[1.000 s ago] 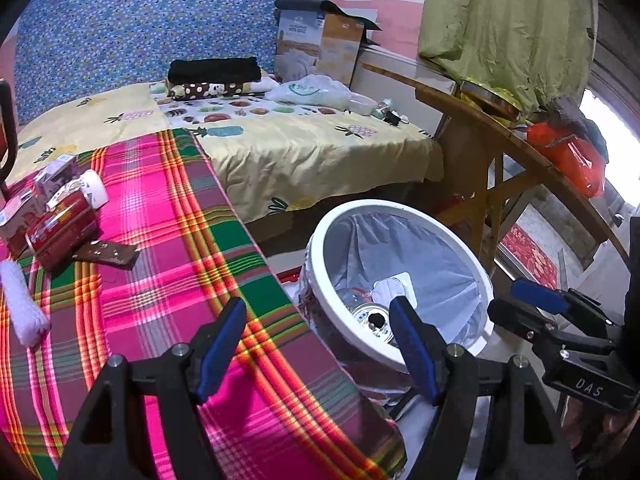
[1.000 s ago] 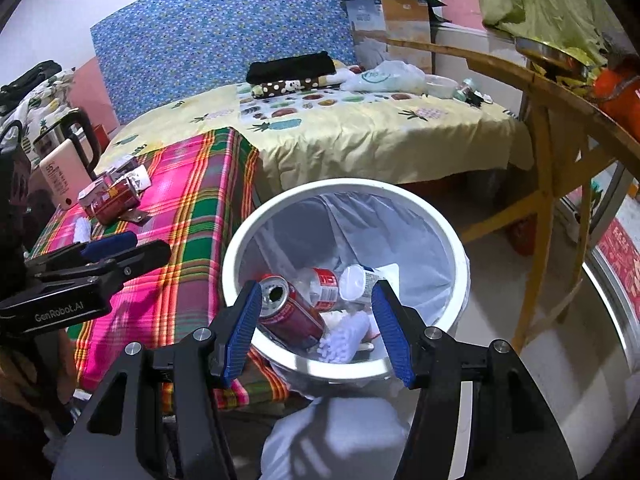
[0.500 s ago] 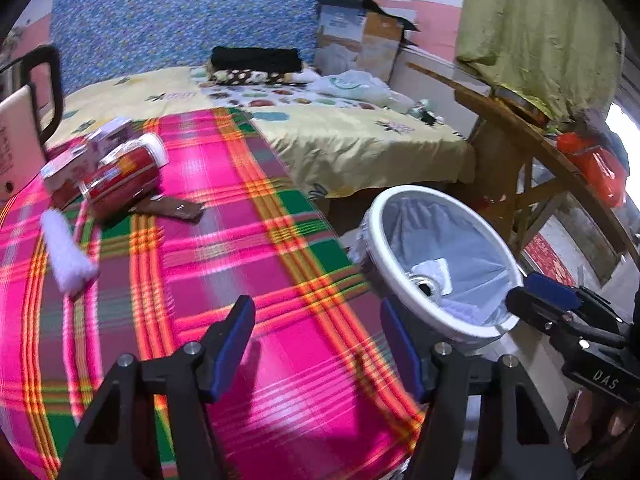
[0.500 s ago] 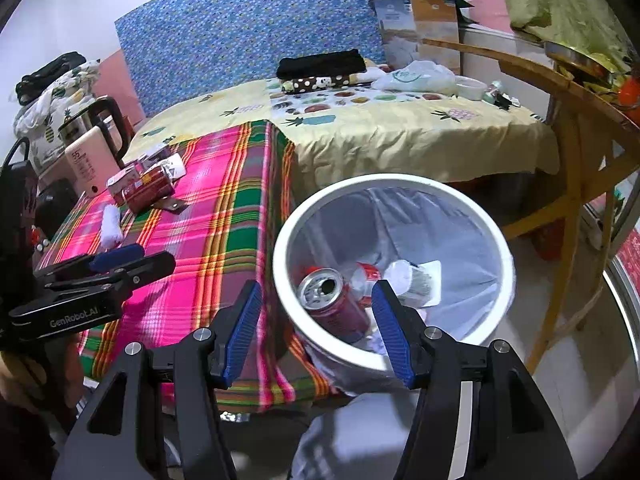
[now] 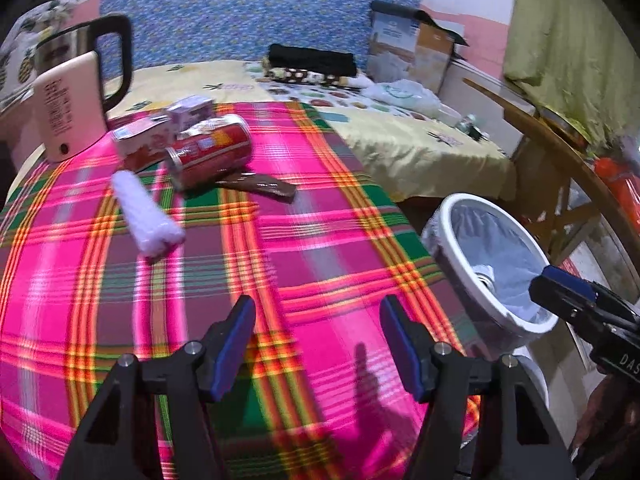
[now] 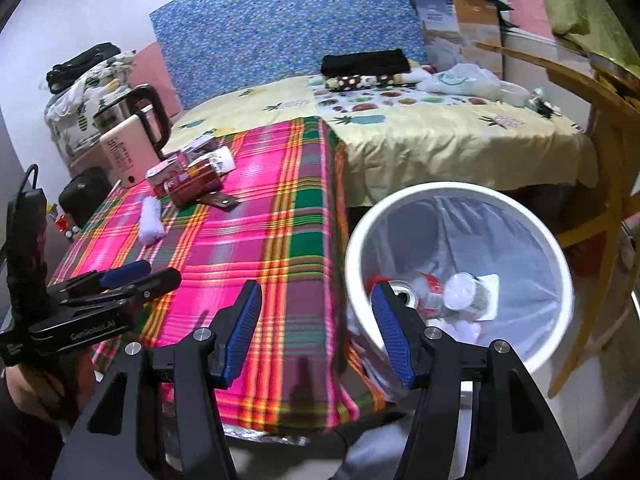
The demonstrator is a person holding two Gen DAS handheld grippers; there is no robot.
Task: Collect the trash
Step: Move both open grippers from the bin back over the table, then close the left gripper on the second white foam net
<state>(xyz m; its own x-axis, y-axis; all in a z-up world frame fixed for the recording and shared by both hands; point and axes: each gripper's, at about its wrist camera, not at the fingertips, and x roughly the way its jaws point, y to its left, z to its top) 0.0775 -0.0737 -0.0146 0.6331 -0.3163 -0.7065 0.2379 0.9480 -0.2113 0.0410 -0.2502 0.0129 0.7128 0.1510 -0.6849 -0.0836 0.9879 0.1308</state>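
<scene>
You held the left gripper over the pink plaid tablecloth with its blue-padded fingers spread and nothing between them. The right gripper hung at the table's edge beside the white bin, its fingers likewise apart and empty. The trash not yet collected lay in a cluster at the far left of the cloth: a red can on its side, two small cartons touching it from behind, a brown wrapper just in front, and a white roll nearer you. Cans and a cup already sat in the lined bin. Your step in hand appeared to be the reach for the next piece. The roll looked the easiest target. It seemed best to line the fingers across its narrow width, come down squarely, and steer clear of the kettle standing beside the cluster.
</scene>
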